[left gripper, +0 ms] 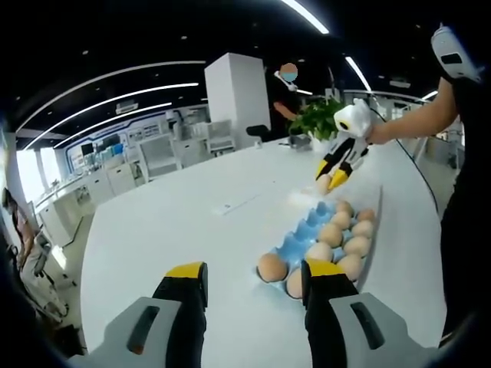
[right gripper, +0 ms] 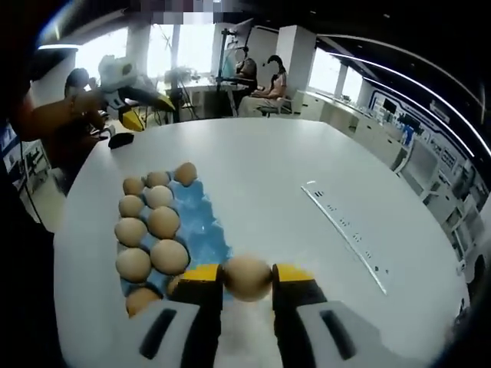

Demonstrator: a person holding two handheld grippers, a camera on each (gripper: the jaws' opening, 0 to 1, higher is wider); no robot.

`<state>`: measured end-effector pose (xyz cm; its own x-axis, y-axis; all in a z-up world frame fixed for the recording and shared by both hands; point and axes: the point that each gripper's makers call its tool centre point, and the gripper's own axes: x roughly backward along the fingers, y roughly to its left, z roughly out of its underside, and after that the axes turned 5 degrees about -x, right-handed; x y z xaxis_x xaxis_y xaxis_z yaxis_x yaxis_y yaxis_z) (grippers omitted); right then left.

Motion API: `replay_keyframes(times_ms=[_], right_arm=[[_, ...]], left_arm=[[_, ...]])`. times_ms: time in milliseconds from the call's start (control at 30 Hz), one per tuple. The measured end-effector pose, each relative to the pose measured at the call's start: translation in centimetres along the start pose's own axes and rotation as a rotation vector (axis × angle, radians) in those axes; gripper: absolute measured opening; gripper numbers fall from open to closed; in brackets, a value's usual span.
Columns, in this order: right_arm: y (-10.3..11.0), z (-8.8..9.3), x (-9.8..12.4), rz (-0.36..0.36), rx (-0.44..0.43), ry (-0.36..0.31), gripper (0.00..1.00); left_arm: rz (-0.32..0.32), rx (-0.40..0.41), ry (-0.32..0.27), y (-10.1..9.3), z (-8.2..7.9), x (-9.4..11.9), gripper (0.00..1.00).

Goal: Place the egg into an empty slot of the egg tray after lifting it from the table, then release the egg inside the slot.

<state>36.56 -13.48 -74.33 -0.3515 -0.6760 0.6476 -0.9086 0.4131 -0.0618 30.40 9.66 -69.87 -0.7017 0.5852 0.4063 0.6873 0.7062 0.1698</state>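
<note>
The blue egg tray (left gripper: 311, 222) lies on the white table (left gripper: 153, 230) and holds several brown eggs (left gripper: 331, 234). My left gripper (left gripper: 255, 270) is open and low in front of the tray's near end, with nothing between its jaws. At the tray's far end, my right gripper (left gripper: 330, 178) is shut on an egg (left gripper: 323, 184). In the right gripper view, that egg (right gripper: 247, 277) sits pinched in my right gripper (right gripper: 247, 280), just beside the tray (right gripper: 207, 230). Bare blue slots run along the tray's right side. Across the table a hand holds the left gripper (right gripper: 146, 109).
A thin marked strip (right gripper: 345, 226) lies flat on the table to the right. A small black object (right gripper: 120, 139) rests beyond the tray. A potted plant (left gripper: 322, 119) and a white pillar (left gripper: 234, 88) stand past the table, where people sit (right gripper: 265, 84).
</note>
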Motion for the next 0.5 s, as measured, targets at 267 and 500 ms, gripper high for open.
replay_keyframes(times_ms=[267, 500], right_arm=[[2.5, -3.0, -2.9, -0.075, 0.017, -0.043, 0.25], [4.7, -4.7, -5.6, -0.126, 0.029, -0.061, 0.25]], left_arm=[[-0.001, 0.002, 0.005, 0.1, 0.2, 0.0, 0.49], [0.003, 0.005, 0.007, 0.1, 0.4, -0.1, 0.49]])
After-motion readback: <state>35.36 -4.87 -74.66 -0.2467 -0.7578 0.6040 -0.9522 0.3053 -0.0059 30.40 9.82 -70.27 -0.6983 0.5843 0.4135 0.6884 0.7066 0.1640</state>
